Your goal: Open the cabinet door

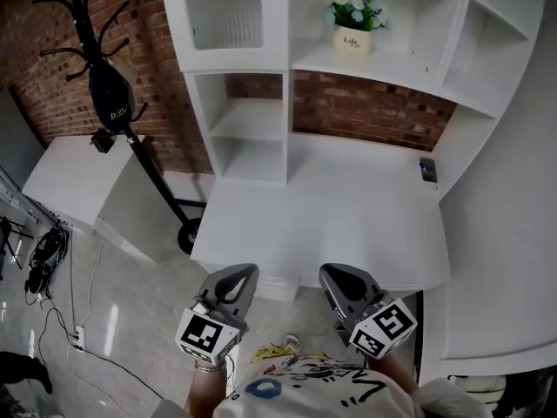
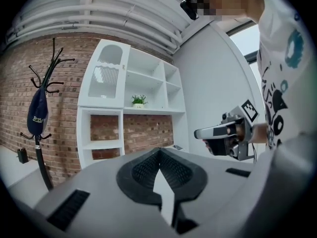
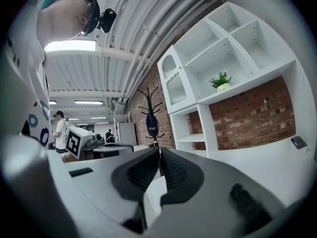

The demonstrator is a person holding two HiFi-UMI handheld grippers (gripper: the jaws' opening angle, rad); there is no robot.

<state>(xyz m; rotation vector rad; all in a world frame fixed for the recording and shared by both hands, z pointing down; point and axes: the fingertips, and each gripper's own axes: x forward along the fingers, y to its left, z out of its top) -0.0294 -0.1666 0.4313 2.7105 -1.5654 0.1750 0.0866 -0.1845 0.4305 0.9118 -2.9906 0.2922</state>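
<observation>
The cabinet door is a white door with a ribbed, arched pane, at the top left of the white shelf unit; it stands closed. It also shows in the left gripper view and the right gripper view. Both grippers hover side by side at the near edge of the white desk, far below the door and well short of it. My left gripper is shut with nothing in it. My right gripper is shut and empty too.
A potted plant sits on a shelf right of the door. A small dark device lies at the desk's back right. A black coat stand with a dark bag stands to the left, by a low white cabinet. Cables lie on the floor.
</observation>
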